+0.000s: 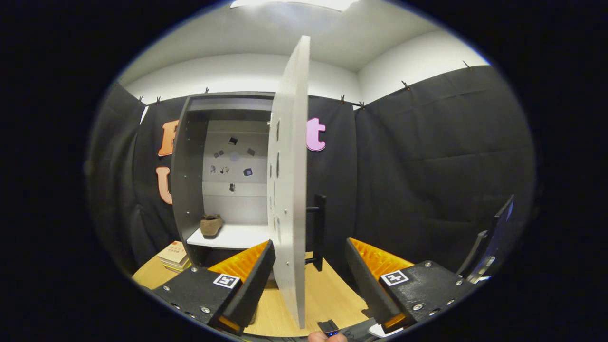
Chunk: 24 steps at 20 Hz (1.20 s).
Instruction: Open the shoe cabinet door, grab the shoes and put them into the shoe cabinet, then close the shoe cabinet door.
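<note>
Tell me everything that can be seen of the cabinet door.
The door is a tall, flat, pale grey panel, seemingly laminated board, swung wide open and seen almost edge-on. Its inner face shows dark slots and small screw points. A black bar handle stands out from its outer side. It hangs at the right side of the cabinet, above the wooden table. Its free edge stands between the fingers of the open gripper; neither visibly touches it.

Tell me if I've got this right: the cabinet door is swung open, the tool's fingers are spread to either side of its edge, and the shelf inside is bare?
Not quite. The gripper view shows a brown shoe on the shelf, so it is not bare. The rest holds: the cabinet door stands open, edge-on, and the tool has its fingers spread, one on each side of the door's edge.
</note>
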Motion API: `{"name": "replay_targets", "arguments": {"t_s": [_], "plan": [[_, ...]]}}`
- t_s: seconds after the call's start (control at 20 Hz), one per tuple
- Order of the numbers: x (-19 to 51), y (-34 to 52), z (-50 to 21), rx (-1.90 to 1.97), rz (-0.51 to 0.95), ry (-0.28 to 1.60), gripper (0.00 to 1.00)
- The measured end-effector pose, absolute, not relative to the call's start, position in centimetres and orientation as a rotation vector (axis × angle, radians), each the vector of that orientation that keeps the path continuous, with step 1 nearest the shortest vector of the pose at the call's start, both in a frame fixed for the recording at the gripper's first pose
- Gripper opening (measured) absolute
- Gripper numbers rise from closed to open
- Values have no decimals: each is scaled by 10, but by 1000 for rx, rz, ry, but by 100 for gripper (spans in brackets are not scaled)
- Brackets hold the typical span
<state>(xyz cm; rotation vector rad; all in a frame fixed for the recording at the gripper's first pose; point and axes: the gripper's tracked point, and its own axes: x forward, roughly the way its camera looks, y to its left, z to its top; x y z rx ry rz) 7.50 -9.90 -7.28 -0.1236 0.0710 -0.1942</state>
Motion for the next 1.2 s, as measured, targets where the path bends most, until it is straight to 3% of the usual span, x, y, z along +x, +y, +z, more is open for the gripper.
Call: {"name": "replay_targets", "arguments": {"t_s": [0.6, 1.2], "plan": [[85, 44, -120, -94, -92, 85, 93], [138, 82, -293, -25, 72, 316, 93]]}}
